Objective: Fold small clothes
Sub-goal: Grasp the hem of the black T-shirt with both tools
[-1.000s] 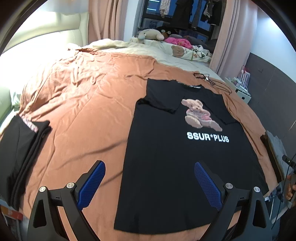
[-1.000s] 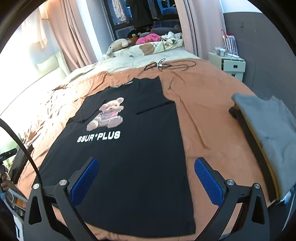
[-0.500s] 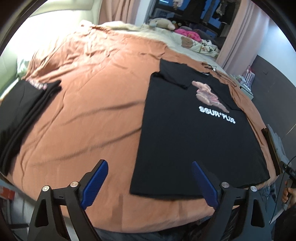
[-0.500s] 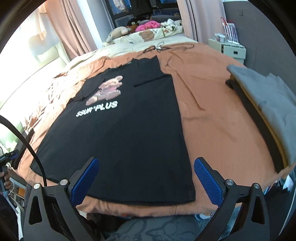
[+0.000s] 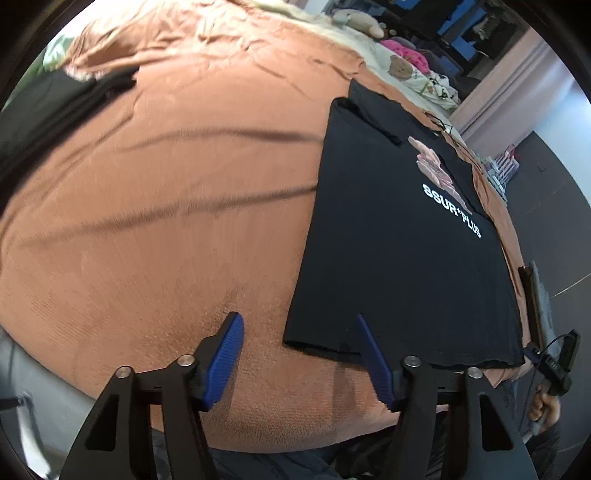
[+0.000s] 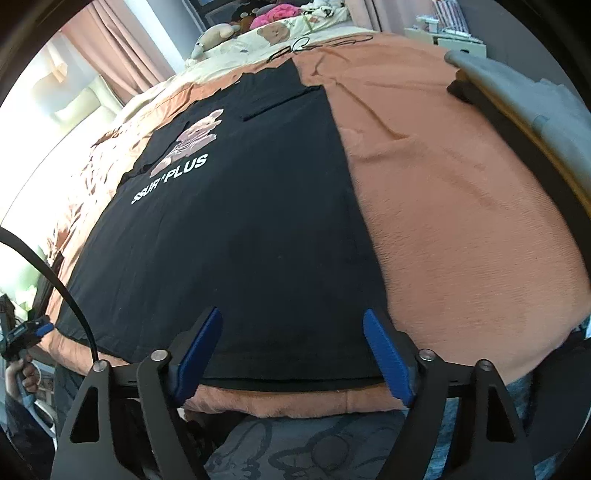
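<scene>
A black T-shirt [image 5: 399, 236] with a bear print and white "SSUR*PLUS" lettering lies flat, sleeves folded in, on the orange-brown bedspread [image 5: 166, 206]. It also shows in the right wrist view [image 6: 240, 229]. My left gripper [image 5: 297, 334] is open and empty, low at the near left hem corner, the corner between its fingers. My right gripper [image 6: 291, 332] is open and empty, low over the near right hem corner.
A folded black garment [image 5: 48, 110] lies at the left of the bed. A folded grey garment stack [image 6: 532, 107] lies at the right. A black cable [image 6: 317, 44], stuffed toys [image 6: 218, 35] and pillows sit at the far end. The bed's near edge is just below both grippers.
Both grippers have dropped lower and pulled back toward the near edge of the bed, closing in on the shirt's hem corners. The jaws stay open. The shirt has not moved.
</scene>
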`<state>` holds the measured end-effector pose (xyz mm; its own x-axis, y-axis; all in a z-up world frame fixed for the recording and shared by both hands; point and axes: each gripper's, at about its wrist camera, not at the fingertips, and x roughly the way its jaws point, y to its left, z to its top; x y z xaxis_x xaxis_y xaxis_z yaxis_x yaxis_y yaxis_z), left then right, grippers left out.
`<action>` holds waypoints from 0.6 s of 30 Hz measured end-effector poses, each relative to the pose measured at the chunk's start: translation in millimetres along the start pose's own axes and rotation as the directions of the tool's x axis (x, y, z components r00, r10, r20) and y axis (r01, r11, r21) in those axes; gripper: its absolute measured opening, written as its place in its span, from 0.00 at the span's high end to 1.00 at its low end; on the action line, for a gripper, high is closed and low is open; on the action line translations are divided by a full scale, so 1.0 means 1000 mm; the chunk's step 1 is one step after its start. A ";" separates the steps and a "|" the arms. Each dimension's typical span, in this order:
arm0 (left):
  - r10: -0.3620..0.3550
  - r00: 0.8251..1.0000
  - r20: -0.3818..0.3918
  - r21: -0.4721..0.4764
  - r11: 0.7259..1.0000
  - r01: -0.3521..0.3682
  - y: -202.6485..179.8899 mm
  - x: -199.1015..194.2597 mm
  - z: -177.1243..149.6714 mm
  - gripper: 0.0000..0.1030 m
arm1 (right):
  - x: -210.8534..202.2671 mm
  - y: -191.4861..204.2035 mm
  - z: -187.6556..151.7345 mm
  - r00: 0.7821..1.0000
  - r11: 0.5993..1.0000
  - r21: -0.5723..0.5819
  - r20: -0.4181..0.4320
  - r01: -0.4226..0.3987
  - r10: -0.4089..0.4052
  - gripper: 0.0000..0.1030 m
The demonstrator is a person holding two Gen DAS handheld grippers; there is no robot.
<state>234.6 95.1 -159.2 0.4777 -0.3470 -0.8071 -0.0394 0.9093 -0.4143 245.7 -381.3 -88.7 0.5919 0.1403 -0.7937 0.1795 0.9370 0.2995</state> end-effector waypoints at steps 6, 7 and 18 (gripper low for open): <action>-0.049 0.999 -0.011 -0.050 0.998 0.048 0.009 0.003 0.002 0.41 | 0.009 -0.007 0.010 0.999 0.999 0.018 -0.021 -0.048 0.049 0.32; -0.056 0.998 -0.012 -0.056 0.997 0.055 0.010 0.004 0.003 0.41 | 0.011 -0.010 0.009 0.998 0.998 0.023 -0.023 -0.053 0.054 0.32; -0.153 0.987 -0.051 -0.125 0.981 0.145 0.011 0.013 0.008 0.54 | 0.014 -0.014 0.001 0.997 0.995 0.055 0.004 -0.079 0.079 0.32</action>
<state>247.5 102.5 -171.3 0.4331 -0.4930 -0.7546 -0.0790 0.8132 -0.5766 252.5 -392.5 -103.3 0.6076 0.2126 -0.7653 0.1750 0.9040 0.3901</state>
